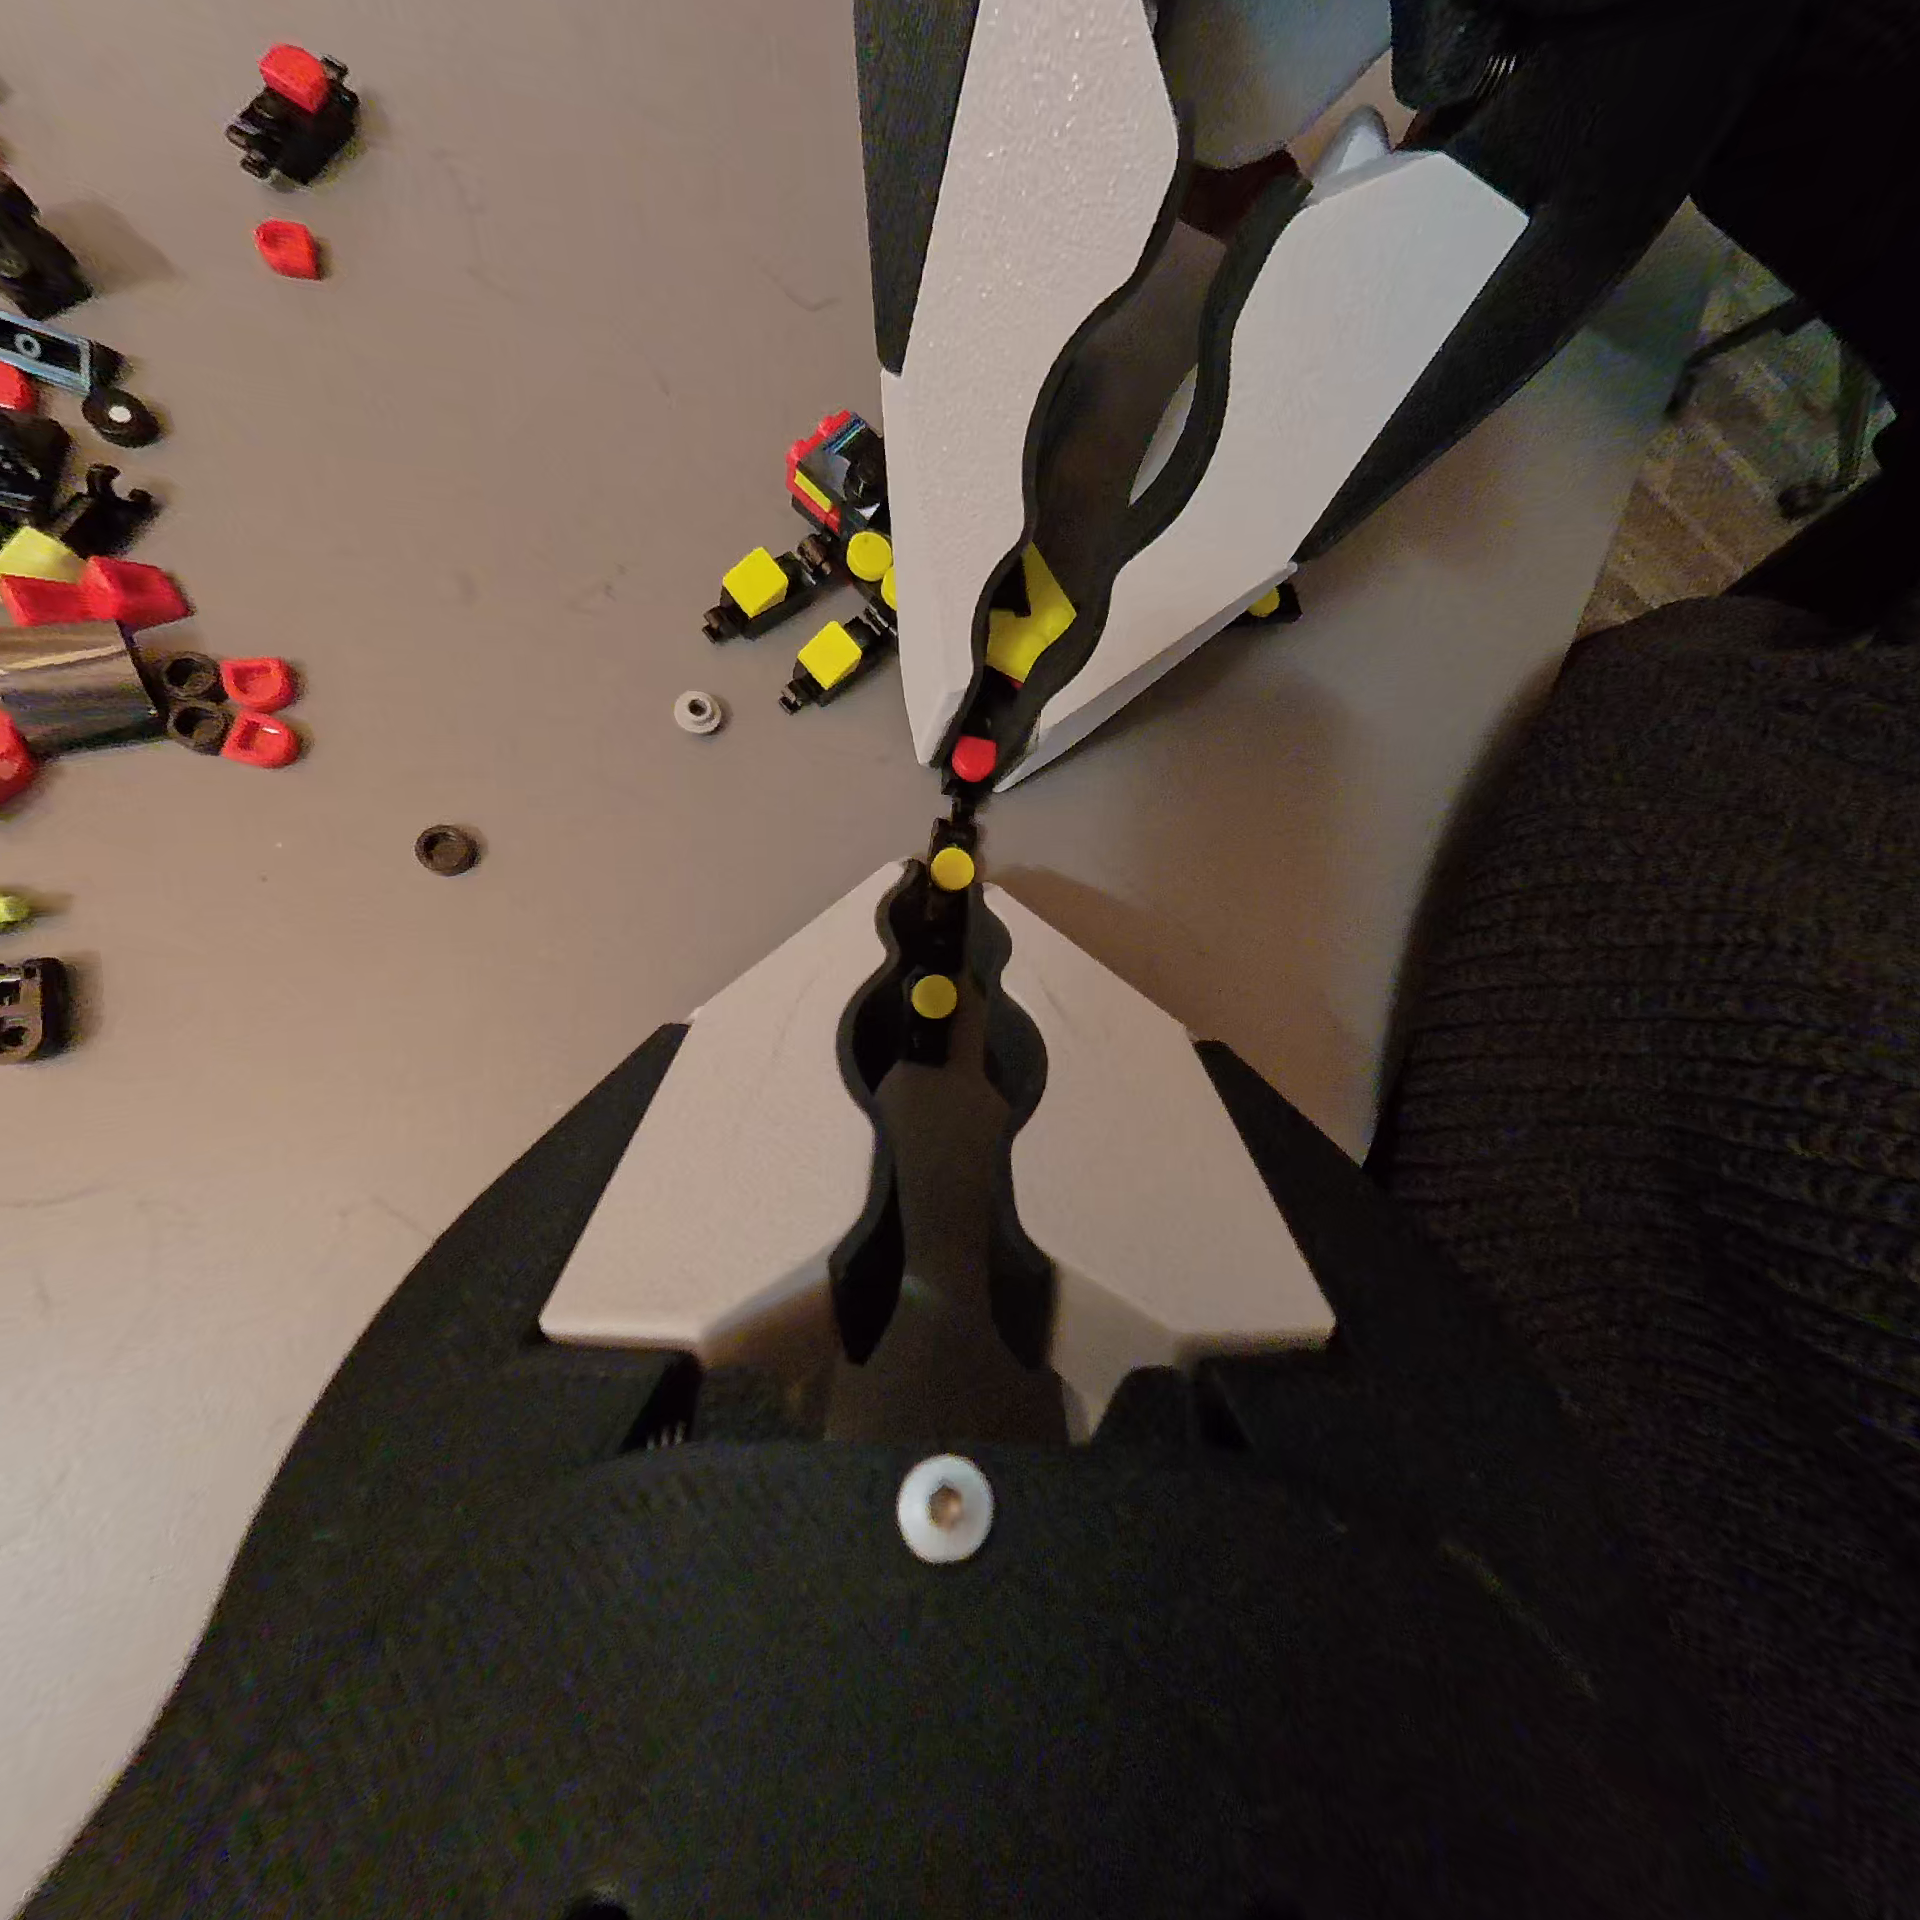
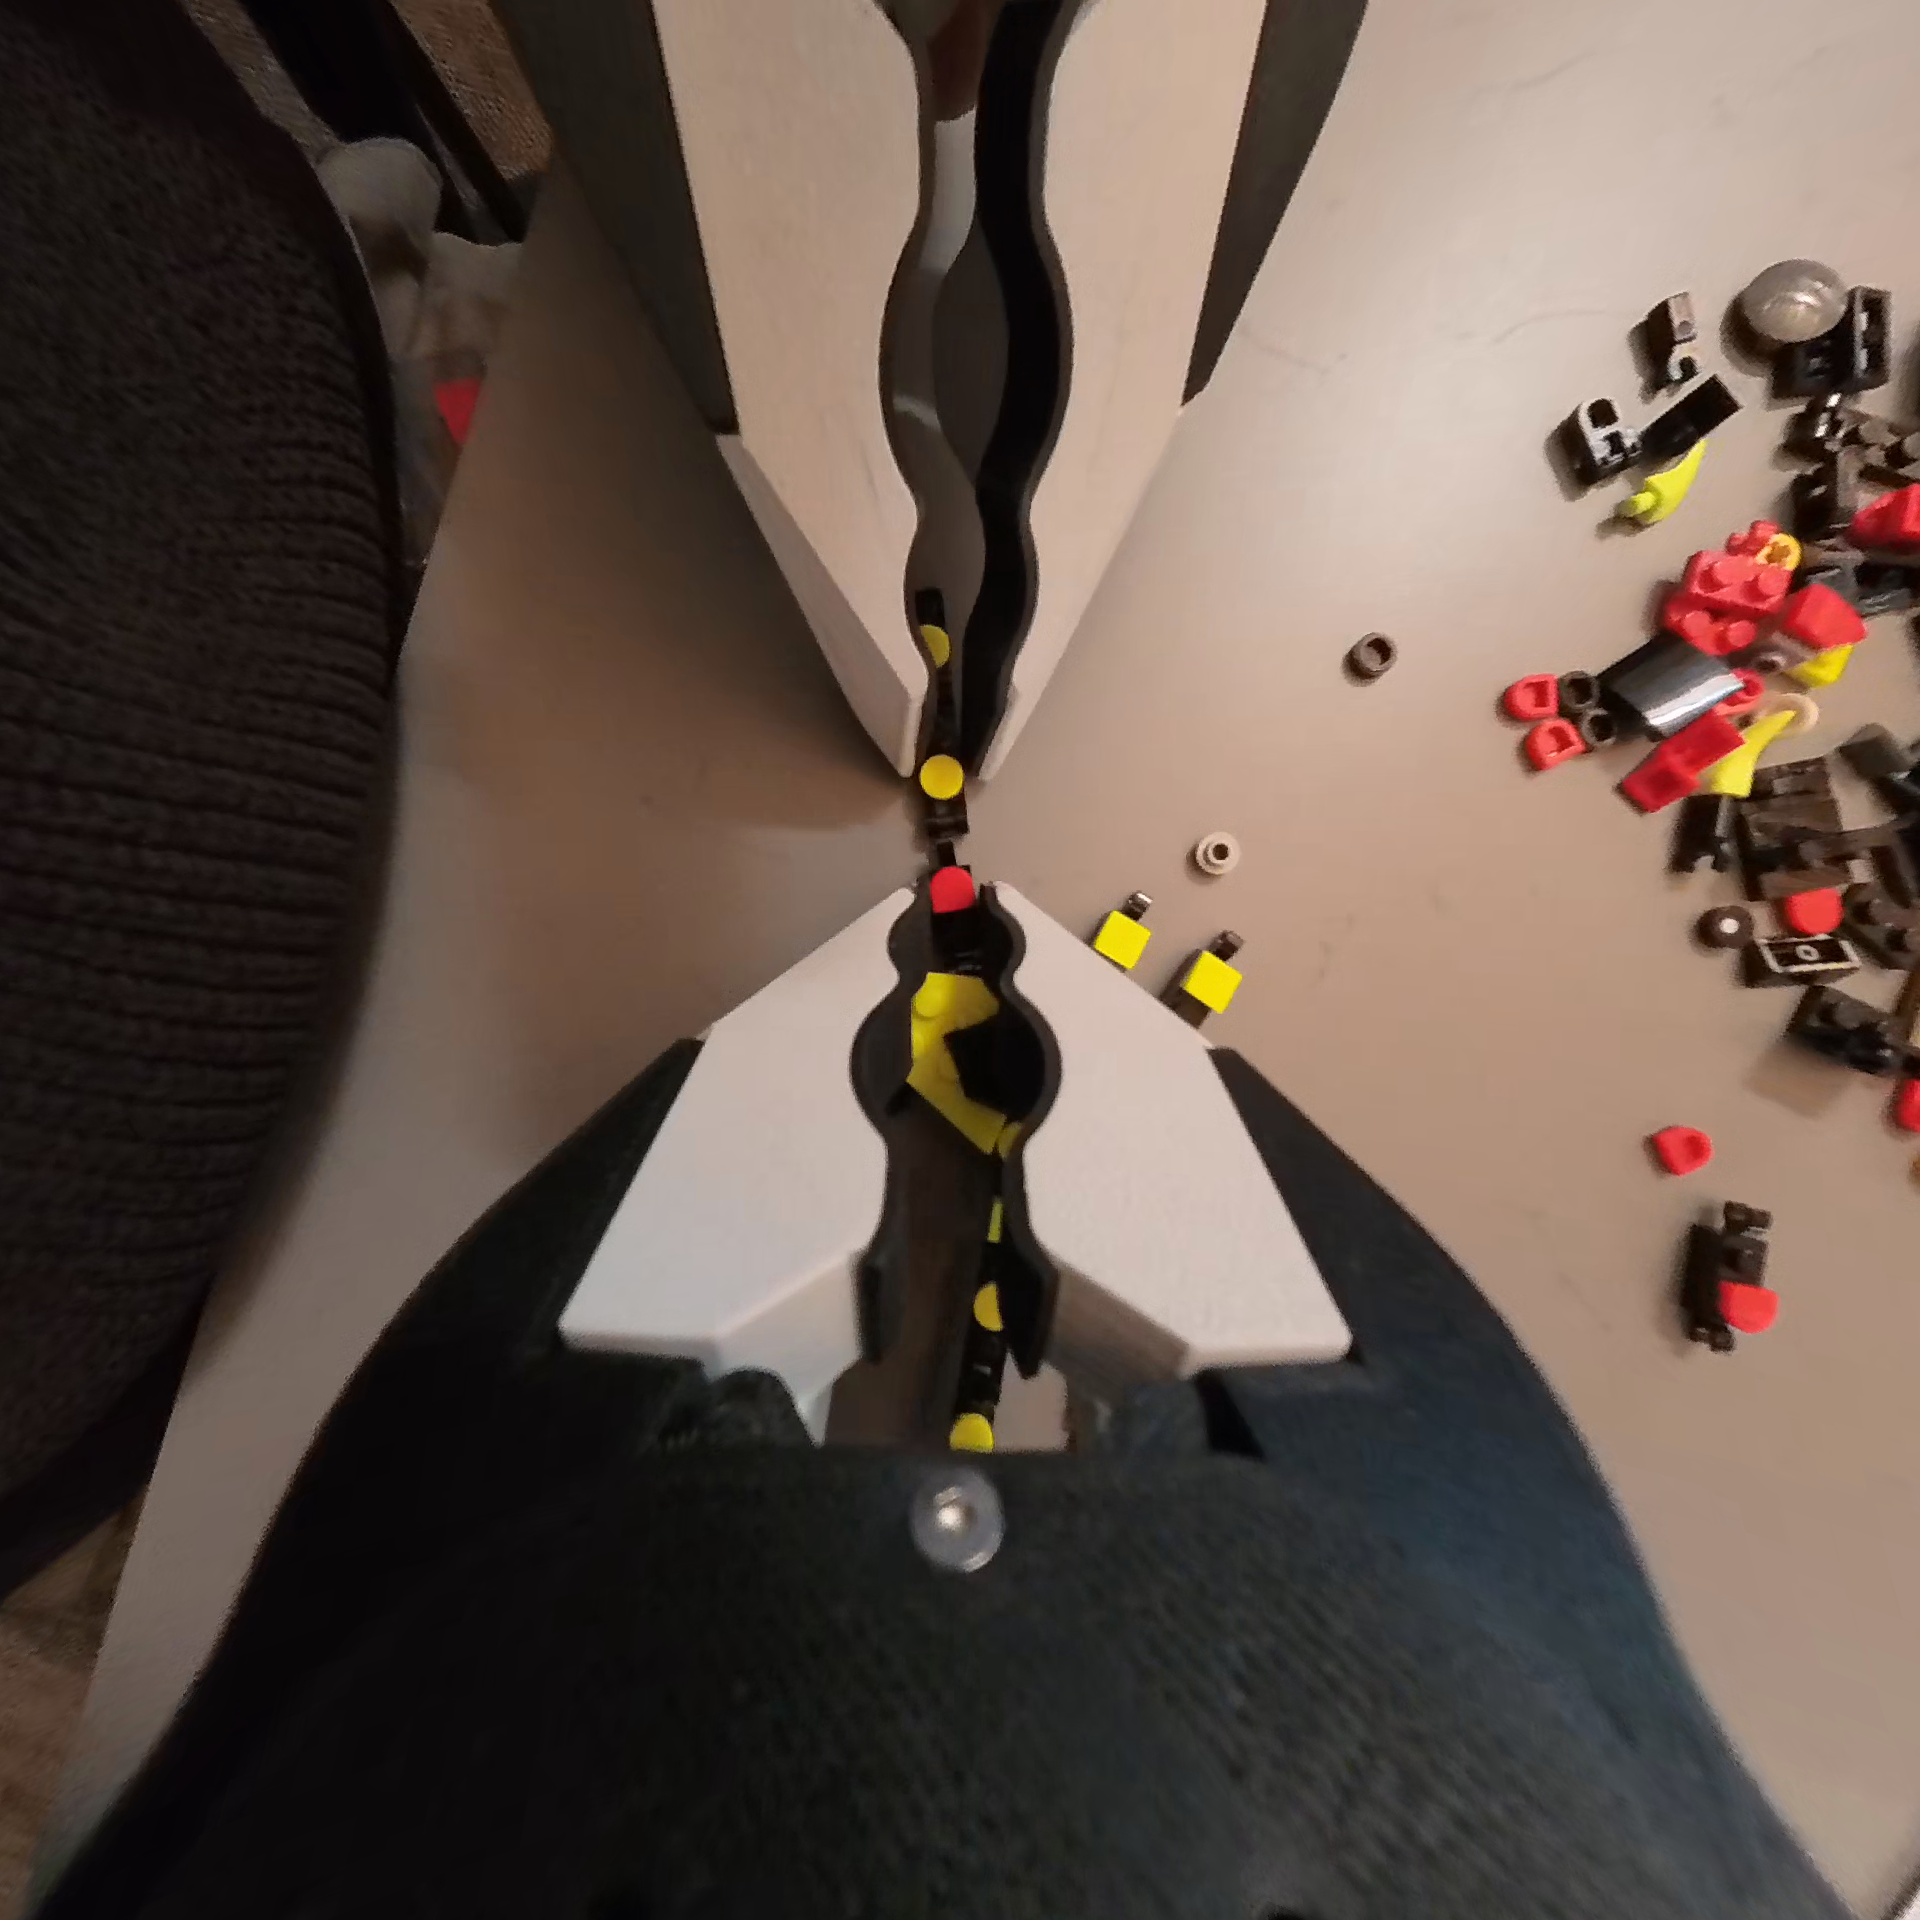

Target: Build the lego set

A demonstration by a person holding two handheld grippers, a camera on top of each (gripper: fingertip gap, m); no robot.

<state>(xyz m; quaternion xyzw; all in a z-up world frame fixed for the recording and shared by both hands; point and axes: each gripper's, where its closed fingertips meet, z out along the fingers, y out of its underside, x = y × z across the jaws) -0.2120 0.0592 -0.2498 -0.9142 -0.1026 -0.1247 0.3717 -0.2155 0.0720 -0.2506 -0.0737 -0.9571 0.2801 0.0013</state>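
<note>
In the left wrist view my left gripper point(image 1: 940, 878) is shut on a thin black lego strip with round yellow studs point(image 1: 933, 995). My right gripper point(image 1: 971, 769) comes in from above, shut on a black and yellow lego assembly point(image 1: 1023, 623) with a red stud at its tip. The two pieces meet end to end between the gripper tips, just above the grey table point(image 1: 520, 1039). In the right wrist view my right gripper point(image 2: 951, 896) holds the yellow assembly point(image 2: 951, 1049). The left gripper point(image 2: 943, 764) holds the black strip point(image 2: 940, 775) opposite it.
Loose red, black and yellow bricks point(image 1: 125, 623) lie at the left, and at the right in the right wrist view point(image 2: 1766, 727). Two black pieces with yellow tiles point(image 1: 755, 582) point(image 2: 1210, 977), a grey stud point(image 1: 698, 712) and a dark ring point(image 1: 447, 849) lie close by. A dark knit sleeve point(image 1: 1662, 1039) borders the table. My left and right fingertips are right by each other.
</note>
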